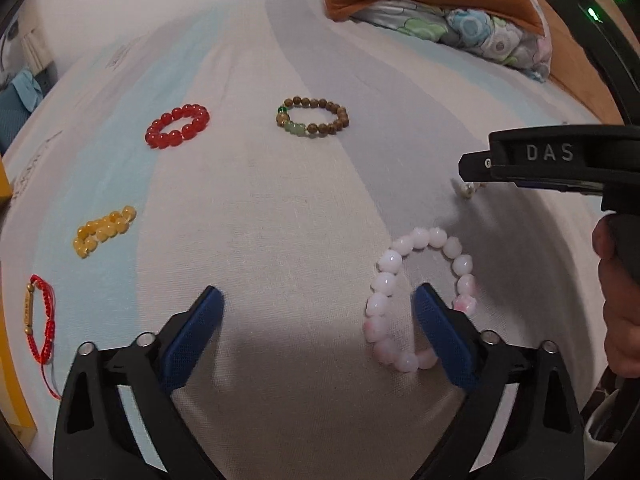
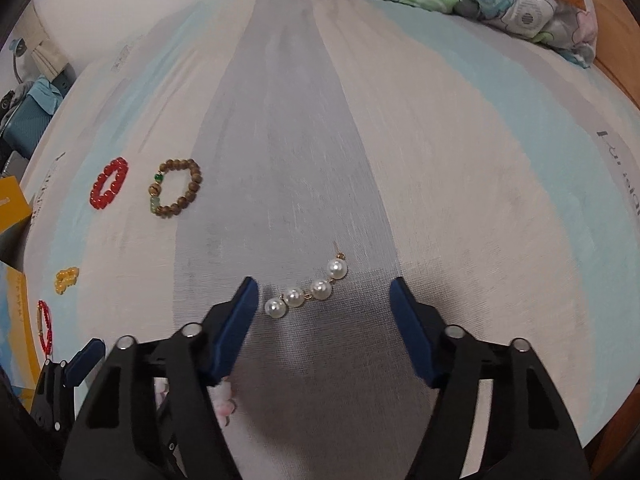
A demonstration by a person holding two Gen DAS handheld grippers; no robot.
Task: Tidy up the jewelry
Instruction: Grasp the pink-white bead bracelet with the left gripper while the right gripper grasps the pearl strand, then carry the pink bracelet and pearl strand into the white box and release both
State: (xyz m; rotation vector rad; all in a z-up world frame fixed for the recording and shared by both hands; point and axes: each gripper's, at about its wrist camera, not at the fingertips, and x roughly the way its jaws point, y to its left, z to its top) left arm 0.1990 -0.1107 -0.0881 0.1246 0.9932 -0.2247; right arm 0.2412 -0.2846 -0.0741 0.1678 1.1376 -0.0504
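The pearl piece [image 2: 307,293], four white pearls on gold links, lies on the bed [image 2: 440,160] in the lower middle of the right wrist view, between the blue fingers [image 2: 236,328] of the right gripper [image 2: 324,316]; those fingers stand apart on either side of it and touch none of the pearls. In the left wrist view the pink bead bracelet [image 1: 420,300] lies at the lower right; the left gripper [image 1: 316,336] is spread wide, one finger [image 1: 440,336] reaching over the inside of the pink ring, the other over bare sheet, and nothing is gripped. Farther up that frame sit a brown bead bracelet [image 1: 314,117] with green beads at upper centre and a red bead bracelet [image 1: 178,126] to its left; a yellow bead bracelet [image 1: 103,231] lies bunched at middle left; a red cord bracelet [image 1: 40,316] with a gold tube rests at the lower left edge. The bed wears a sheet of cream, grey and pale blue bands; folded bedding [image 1: 432,0], orange striped and floral, is piled at the upper right; a hand [image 1: 618,300] grips the other tool's handle at the right edge.
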